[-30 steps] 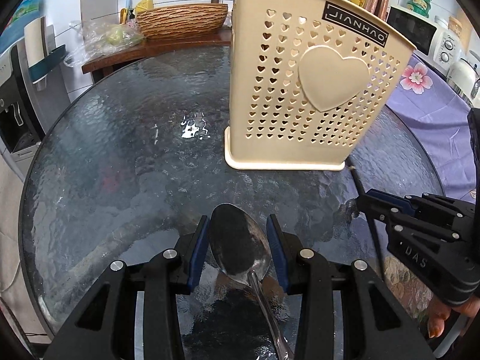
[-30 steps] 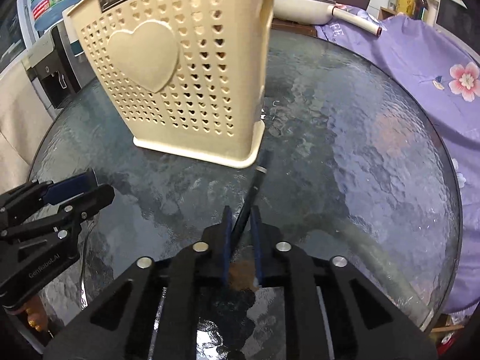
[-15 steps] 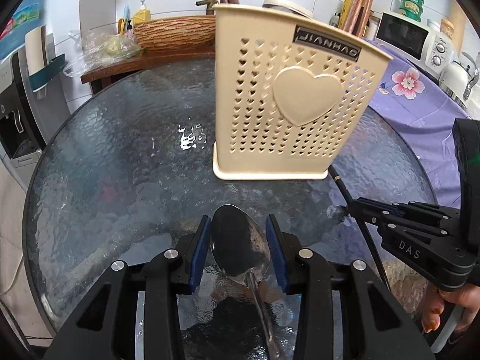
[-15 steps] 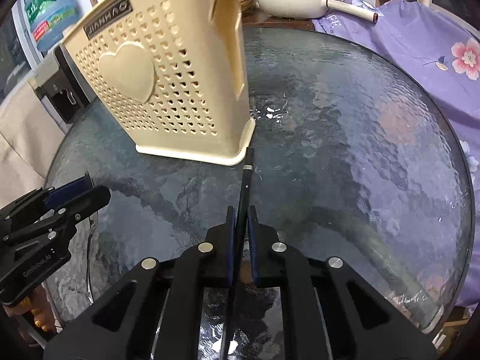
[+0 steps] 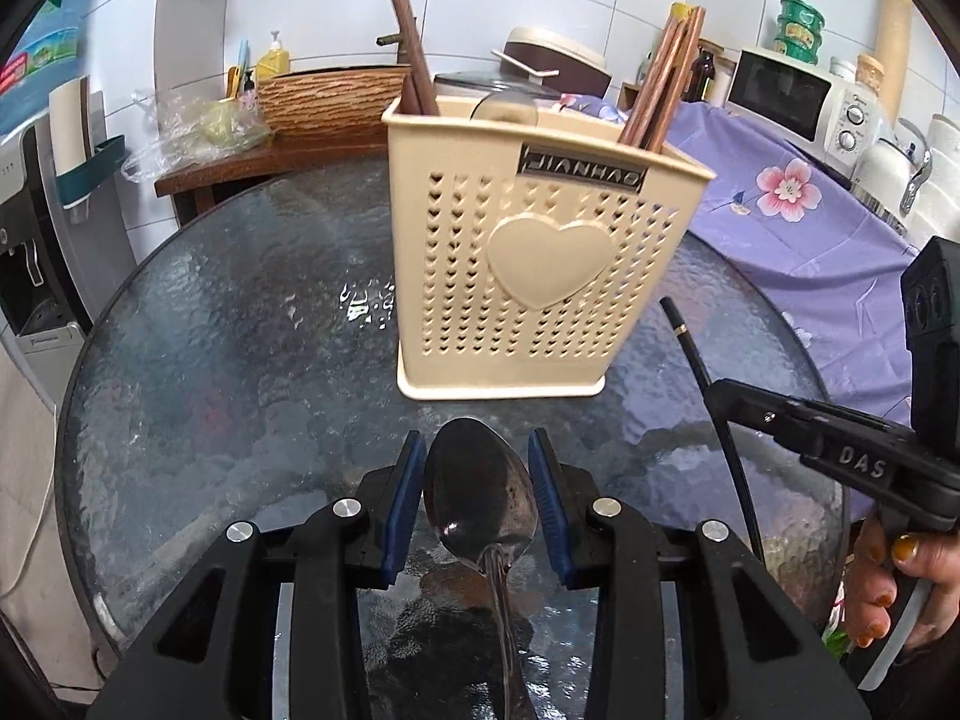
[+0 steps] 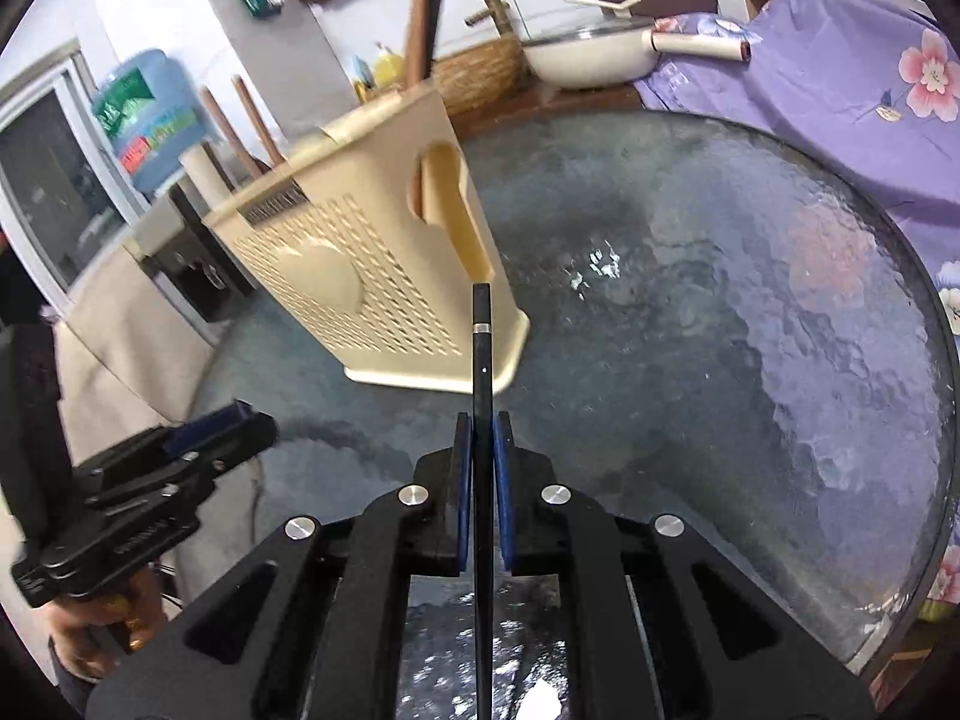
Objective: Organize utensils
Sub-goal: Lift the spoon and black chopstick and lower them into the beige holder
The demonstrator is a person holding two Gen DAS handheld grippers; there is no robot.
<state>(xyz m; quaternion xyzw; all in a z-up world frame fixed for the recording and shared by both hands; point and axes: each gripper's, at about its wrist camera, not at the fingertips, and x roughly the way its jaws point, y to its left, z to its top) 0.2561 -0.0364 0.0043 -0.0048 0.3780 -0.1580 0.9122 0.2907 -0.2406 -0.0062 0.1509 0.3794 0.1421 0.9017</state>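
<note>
Side by side above a round, rippled-glass bench (image 5: 228, 324), both tools carry cutlery toward a cream plastic utensil holder (image 5: 540, 276), its front wall pierced with small hearts around one large raised heart and a dark brand plate. Left tool (image 5: 478, 501) has its blue pads either side of a metal spoon (image 5: 480, 498), bowl forward, face dark and smudged, the handle running back under the tool; whether the pads press the bowl cannot be told. Right tool (image 6: 481, 480) is pressed together on a slim black chopstick (image 6: 482, 372) with a thin metal band near its tip, which points at the holder's near corner and stops short of it. Brown wooden chopsticks (image 5: 660, 84) already stand up out of the holder's top at both ends. Holder stands near the middle of the bench, bare glass open on every side of it. Behind lie a purple floral cloth (image 5: 798, 222), a woven basket (image 5: 336, 96) and a white microwave (image 5: 798, 96), well apart from the holder
</note>
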